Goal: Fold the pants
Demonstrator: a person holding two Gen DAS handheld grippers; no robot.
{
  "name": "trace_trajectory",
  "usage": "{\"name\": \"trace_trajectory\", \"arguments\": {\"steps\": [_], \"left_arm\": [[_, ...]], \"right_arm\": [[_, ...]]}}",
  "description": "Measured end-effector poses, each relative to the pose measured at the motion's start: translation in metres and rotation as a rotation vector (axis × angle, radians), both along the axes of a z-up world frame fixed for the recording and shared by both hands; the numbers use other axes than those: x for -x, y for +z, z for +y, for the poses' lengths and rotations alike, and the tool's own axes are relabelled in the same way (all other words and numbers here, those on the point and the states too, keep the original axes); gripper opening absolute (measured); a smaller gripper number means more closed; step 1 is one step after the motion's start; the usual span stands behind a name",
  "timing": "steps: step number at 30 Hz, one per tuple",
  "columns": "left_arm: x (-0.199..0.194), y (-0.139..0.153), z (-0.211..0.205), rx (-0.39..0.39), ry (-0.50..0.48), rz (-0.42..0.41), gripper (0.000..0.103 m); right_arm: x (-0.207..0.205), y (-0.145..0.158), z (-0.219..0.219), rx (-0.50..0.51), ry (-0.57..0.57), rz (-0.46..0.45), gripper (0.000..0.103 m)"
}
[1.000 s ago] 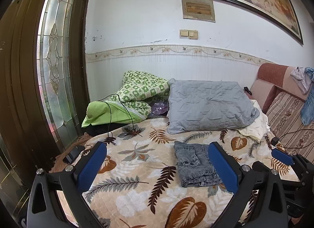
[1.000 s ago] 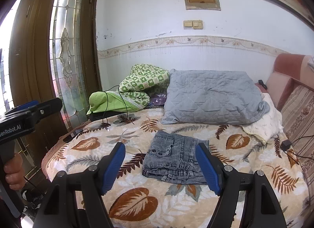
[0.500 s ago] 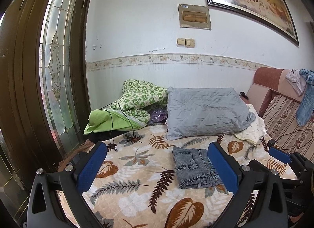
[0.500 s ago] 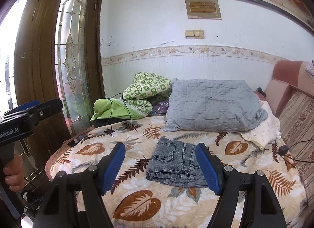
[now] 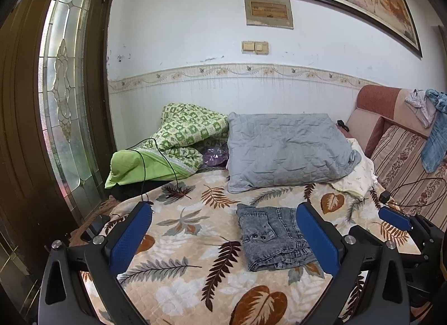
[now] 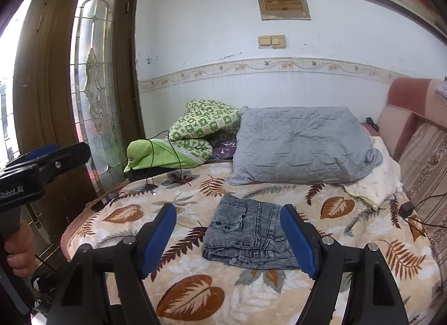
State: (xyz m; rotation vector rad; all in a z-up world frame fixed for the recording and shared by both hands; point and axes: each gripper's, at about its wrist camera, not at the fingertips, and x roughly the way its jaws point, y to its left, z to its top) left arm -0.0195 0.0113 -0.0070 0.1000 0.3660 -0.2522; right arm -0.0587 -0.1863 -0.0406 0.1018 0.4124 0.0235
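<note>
Grey denim pants (image 5: 272, 237) lie folded into a compact rectangle on the leaf-patterned bedspread (image 5: 184, 244); they also show in the right wrist view (image 6: 245, 234). My left gripper (image 5: 223, 237) is open and empty, held back above the bed's near edge, with the pants behind its right finger. My right gripper (image 6: 227, 238) is open and empty, also held back, with the pants between and beyond its fingers. The right gripper shows at the right of the left wrist view (image 5: 396, 218); the left gripper shows at the left of the right wrist view (image 6: 47, 157).
A grey pillow (image 5: 285, 151), a green quilt (image 5: 178, 143) with a black cable over it and a cream cloth (image 5: 354, 177) lie at the bed's far side. A striped headboard (image 5: 405, 163) with hung clothes stands right. A glass-panelled door (image 5: 64, 101) stands left.
Both grippers have drawn back and tilted up a little, so the pants sit farther off and more wall shows. The pants have not moved. Both grippers stay open.
</note>
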Motion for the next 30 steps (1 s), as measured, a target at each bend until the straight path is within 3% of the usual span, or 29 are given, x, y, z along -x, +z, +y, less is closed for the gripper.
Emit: {"name": "trace_trajectory", "arguments": {"steps": [12, 30], "left_arm": [[-0.059, -0.02, -0.007, -0.024, -0.031, 0.06, 0.103], [-0.061, -0.021, 0.009, -0.064, -0.019, 0.077, 0.103]], "right_arm": [[-0.059, -0.025, -0.011, -0.021, -0.04, 0.077, 0.08], [-0.084, -0.024, 0.01, -0.048, -0.012, 0.057, 0.08]]}}
